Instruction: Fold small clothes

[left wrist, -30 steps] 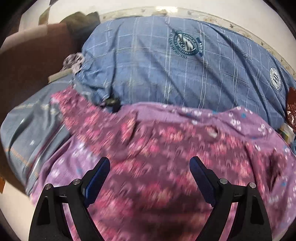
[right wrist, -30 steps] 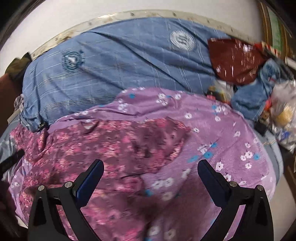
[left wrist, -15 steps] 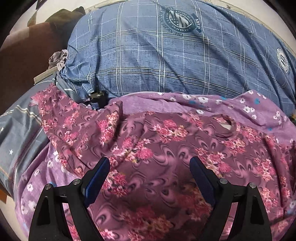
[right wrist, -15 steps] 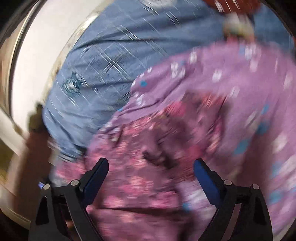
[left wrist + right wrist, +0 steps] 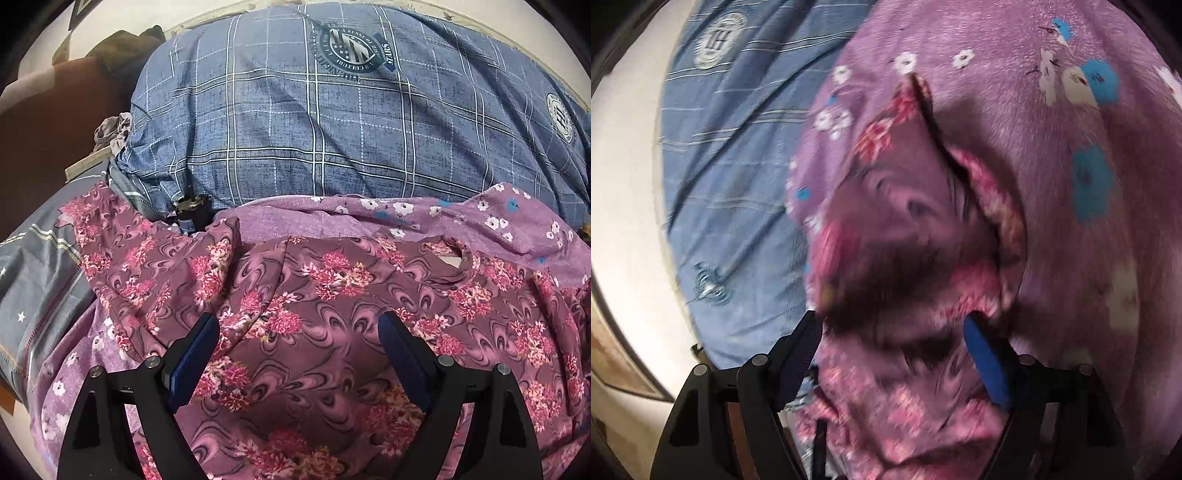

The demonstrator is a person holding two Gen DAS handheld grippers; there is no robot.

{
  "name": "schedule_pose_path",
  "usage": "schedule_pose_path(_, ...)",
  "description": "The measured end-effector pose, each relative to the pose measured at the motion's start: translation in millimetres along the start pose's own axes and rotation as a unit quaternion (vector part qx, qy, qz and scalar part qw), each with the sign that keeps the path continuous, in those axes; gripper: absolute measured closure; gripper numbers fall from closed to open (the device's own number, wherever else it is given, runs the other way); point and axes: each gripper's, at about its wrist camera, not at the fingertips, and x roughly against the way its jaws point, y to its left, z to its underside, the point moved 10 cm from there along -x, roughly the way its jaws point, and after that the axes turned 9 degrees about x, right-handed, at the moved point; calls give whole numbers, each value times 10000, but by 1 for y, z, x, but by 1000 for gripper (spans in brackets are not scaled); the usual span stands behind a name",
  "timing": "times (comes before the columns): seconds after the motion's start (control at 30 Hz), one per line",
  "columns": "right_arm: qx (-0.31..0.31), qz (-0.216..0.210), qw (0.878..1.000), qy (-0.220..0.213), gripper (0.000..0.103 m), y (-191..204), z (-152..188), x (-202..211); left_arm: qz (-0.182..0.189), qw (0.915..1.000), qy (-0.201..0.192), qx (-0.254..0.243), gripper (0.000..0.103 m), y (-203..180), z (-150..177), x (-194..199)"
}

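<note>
Shirt on floral sheet; plaid pillow behind.

bed: blue plaid quilt | wall: pale, bright

- From the left wrist we look forward and down over the floral garment toward the blue checked pillow.
- From the right wrist we sit far nearer, tilted and blurred.
- Both views share the garment, pillow and purple sheet.
</note>
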Motion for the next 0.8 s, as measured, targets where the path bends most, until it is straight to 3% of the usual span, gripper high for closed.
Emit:
schedule_pose_path(0.03,-51,1,10000,-4,35,-1,-3,-2,-2,10000,1,5,15,1,0,0)
schedule_pose_path(0.1,283,297,9992,-27,55,3,-7,-4,21,10000,17,23,15,2,0,0)
schedule_pose_path(0.13,510,516,9973,-80,80,5,-10,-2,26,10000,23,19,15,3,-1,0)
schedule_pose_path(0.17,754,667,9948,-161,95,9,-12,3,20,10000,22,19,15,5,-2,0)
schedule_pose_path(0.33,1589,887,9798,-832,96,42,-34,50,9,9999,16,171,15,15,-8,2)
schedule_pose_path(0.5,2236,510,9633,-1396,97,110,-53,97,-39,9992,-14,407,15,35,-15,5)
schedule_pose_path(0.63,2674,-78,9564,-1172,96,176,-30,94,-153,9976,-59,672,15,60,-26,6)
schedule_pose_path(0.8,3209,-822,9426,-414,96,242,51,46,-539,9902,-247,1261,15,116,-45,9)
